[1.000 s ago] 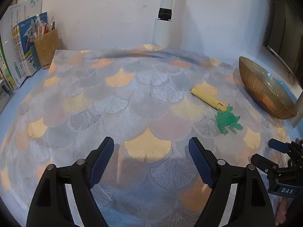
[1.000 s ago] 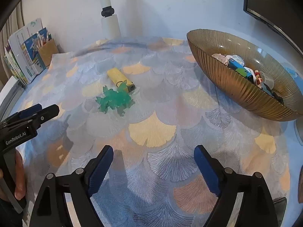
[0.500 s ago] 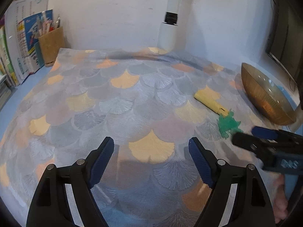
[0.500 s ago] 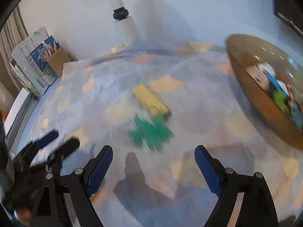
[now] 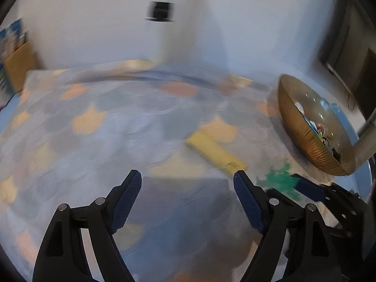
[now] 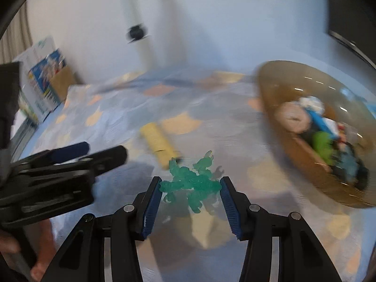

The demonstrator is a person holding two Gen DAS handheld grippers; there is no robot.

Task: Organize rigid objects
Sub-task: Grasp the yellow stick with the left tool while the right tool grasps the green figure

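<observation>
Right wrist view: right gripper [image 6: 190,189], jaws closing on the green toy [image 6: 190,183], which sat well ahead of wide jaws a second ago; pads now at its two ends, contact apparently made. Toy sits on the patterned cloth [image 6: 270,176], just in front of the yellow lighter [image 6: 159,142].

Left gripper [image 5: 187,201]: unclenched, nothing between the jaws, as before; it has swung toward the lighter [image 5: 215,151].

Reading: pickup under way; the lighter is likely the last loose item.

Bowl [image 6: 277,87]: to the right, raised rim, already holding several items.

Room: open cloth between toy and bowl. The left gripper is close on the left, so the toy should lift clear before crossing the rim.
</observation>
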